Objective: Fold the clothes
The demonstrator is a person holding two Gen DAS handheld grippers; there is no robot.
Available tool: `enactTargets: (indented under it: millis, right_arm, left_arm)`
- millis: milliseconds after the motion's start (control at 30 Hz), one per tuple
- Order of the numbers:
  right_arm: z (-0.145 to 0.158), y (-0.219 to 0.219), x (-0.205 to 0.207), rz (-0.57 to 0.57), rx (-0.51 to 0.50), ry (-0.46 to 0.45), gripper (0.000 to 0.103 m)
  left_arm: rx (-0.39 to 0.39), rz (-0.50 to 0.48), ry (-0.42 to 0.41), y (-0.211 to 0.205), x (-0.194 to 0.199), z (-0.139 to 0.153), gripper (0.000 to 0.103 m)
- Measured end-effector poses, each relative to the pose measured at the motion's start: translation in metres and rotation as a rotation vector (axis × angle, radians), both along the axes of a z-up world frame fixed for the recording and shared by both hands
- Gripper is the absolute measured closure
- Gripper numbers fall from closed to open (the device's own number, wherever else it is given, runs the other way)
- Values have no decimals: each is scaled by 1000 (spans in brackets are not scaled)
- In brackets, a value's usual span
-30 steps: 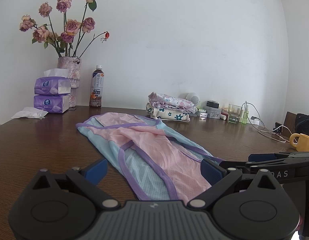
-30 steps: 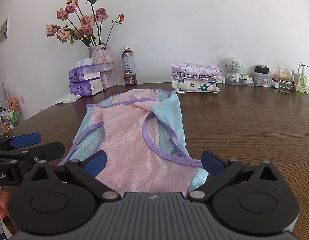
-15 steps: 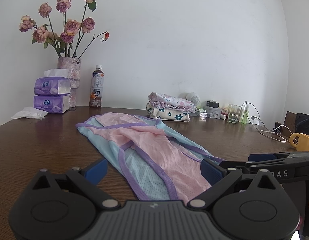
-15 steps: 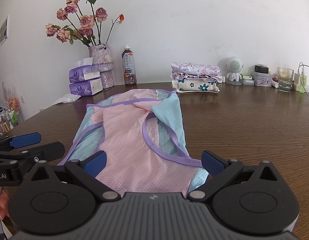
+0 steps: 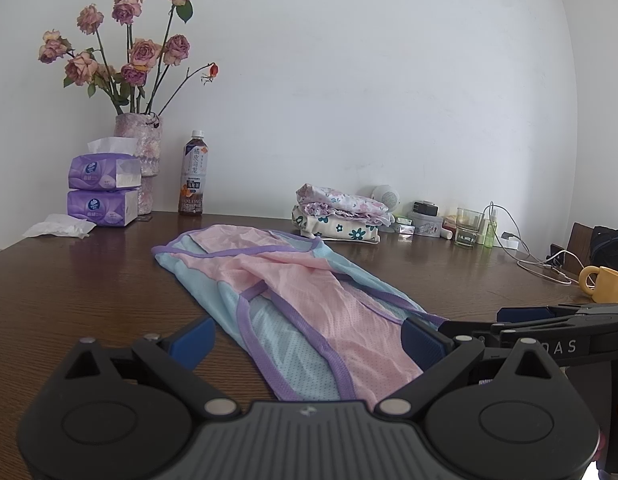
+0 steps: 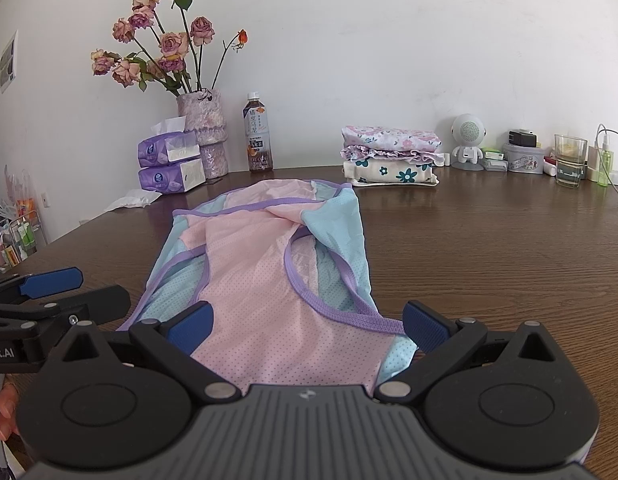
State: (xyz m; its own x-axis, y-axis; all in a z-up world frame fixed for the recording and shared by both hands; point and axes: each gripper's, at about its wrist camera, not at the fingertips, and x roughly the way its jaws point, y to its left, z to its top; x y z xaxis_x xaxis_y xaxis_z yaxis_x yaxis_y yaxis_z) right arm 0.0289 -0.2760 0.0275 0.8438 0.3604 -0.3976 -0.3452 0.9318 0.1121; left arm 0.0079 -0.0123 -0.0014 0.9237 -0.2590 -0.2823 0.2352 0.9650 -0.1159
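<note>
A pink and light-blue mesh garment with purple trim (image 5: 293,292) (image 6: 277,264) lies flat on the brown wooden table (image 5: 69,292) (image 6: 489,248), stretching away from both grippers. My left gripper (image 5: 305,338) is open over its near end, fingers wide apart and holding nothing. My right gripper (image 6: 307,326) is open too, straddling the near hem without touching cloth. In the left wrist view the right gripper (image 5: 549,322) shows from the side at the right edge. The left gripper (image 6: 49,292) appears at the left edge of the right wrist view.
A stack of folded floral clothes (image 5: 341,216) (image 6: 389,156) sits at the back. A vase of roses (image 5: 139,160), tissue packs (image 5: 103,188), a tea bottle (image 5: 193,180), a glass (image 6: 569,160), a small speaker (image 6: 467,142), cables and a yellow mug (image 5: 605,284) line the far edge and right side.
</note>
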Motion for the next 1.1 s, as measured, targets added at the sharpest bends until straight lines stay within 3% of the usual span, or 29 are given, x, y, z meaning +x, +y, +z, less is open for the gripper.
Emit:
enactTargets:
  millis: [100, 233, 400, 700, 900, 1100]
  right_arm:
    - [1, -4, -2, 5, 21, -7, 0]
    - [1, -9, -1, 27, 48, 12, 0]
    - [4, -13, 1, 49, 23, 30, 1]
    - [15, -26, 7, 75, -48, 64, 4]
    - [33, -35, 44, 93, -58, 138, 19]
    - [37, -9, 90, 133, -208, 150, 40]
  left_arm:
    - [-19, -5, 43, 3, 6, 0, 3]
    - [-87, -63, 170, 14, 24, -2, 3]
    - [-168, -76, 270, 29, 37, -6, 4]
    - [69, -93, 270, 31, 49, 12, 5]
    - [131, -134, 276, 33, 72, 24, 13]
    - [201, -153, 307, 30, 101, 25, 43]
